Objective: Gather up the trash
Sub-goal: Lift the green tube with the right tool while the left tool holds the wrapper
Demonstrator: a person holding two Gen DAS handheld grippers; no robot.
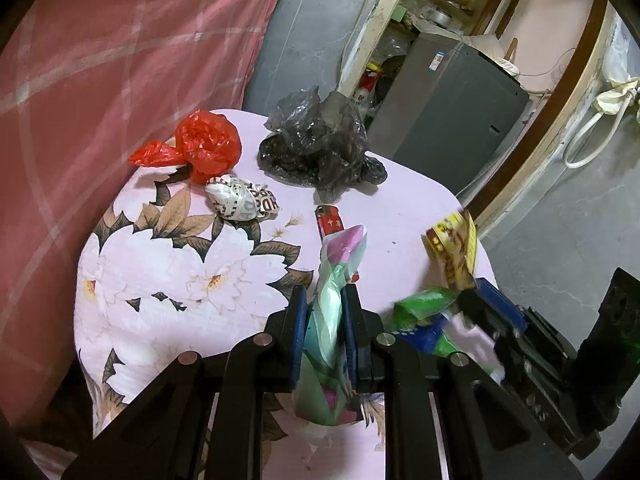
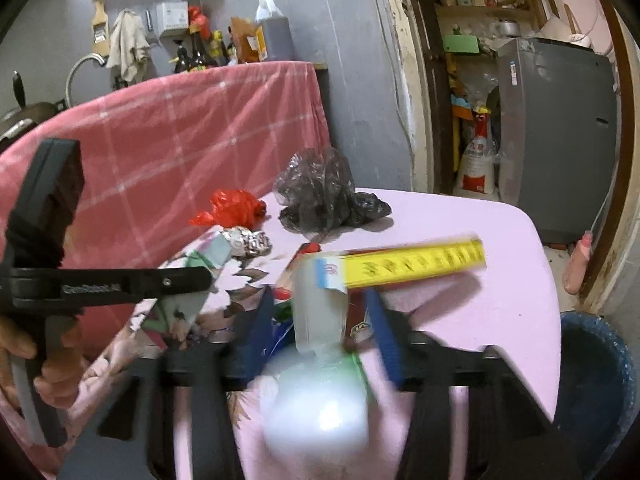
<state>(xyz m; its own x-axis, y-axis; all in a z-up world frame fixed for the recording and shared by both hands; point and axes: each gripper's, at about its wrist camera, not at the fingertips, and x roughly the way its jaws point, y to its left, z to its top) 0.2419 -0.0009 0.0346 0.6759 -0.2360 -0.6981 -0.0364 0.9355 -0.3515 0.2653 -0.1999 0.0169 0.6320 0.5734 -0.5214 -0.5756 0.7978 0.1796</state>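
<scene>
My left gripper is shut on a pale green and pink plastic bag that hangs above the floral table cloth. My right gripper is shut on a blurred bundle of wrappers: a yellow wrapper sticking out to the right, a translucent white piece, and green and blue scraps. On the table farther off lie a red plastic bag, a black plastic bag, a crumpled printed paper and a small red pack.
A pink checked cloth covers a tall surface left of and behind the table. A grey fridge stands by the doorway. A dark blue bin sits on the floor right of the table. A hand grips the left gripper's handle.
</scene>
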